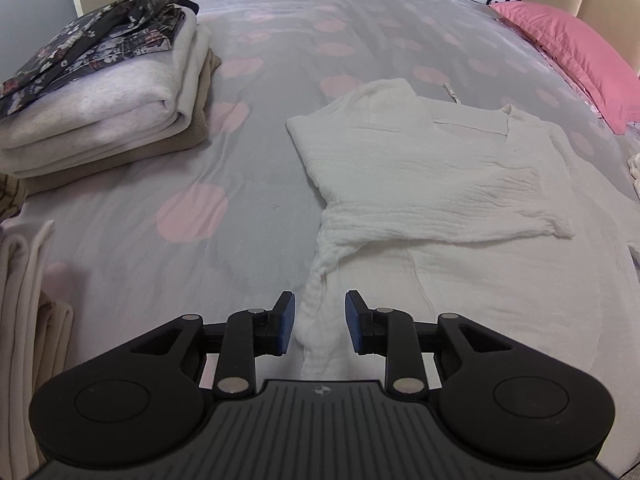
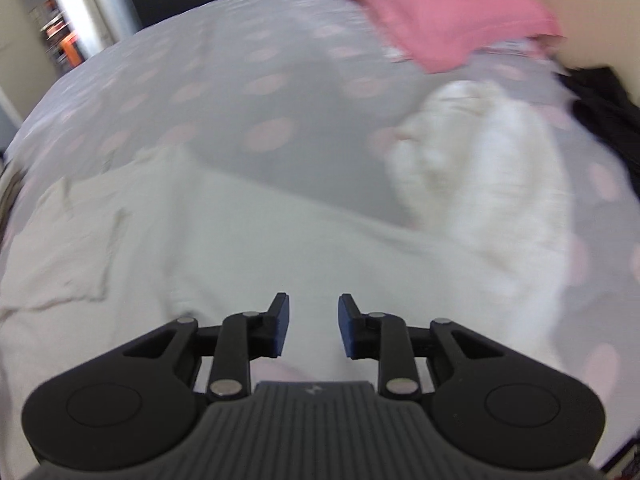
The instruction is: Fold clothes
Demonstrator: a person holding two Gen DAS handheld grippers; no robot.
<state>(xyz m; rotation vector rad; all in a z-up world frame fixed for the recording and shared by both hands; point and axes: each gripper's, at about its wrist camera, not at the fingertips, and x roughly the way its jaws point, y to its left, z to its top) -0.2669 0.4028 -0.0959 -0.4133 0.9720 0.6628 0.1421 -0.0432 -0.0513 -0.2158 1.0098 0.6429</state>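
Note:
A white crinkled top (image 1: 440, 168) lies flat on the grey bedspread with pink dots (image 1: 180, 240), one sleeve folded across its body. My left gripper (image 1: 320, 300) hovers over the garment's near left edge. Its blue pads stand apart and press on nothing, and the cloth lies below the gap. In the blurred right wrist view the same white top (image 2: 200, 240) spreads under my right gripper (image 2: 311, 304), which is open with nothing between its pads.
A stack of folded clothes (image 1: 100, 96) topped by a dark floral piece (image 1: 92, 36) sits at the far left. Cream folded items (image 1: 24, 300) lie at the near left edge. A pink pillow (image 1: 572, 52) is at the far right. A white fluffy garment (image 2: 480, 168) and black cloth (image 2: 604, 108) lie to the right.

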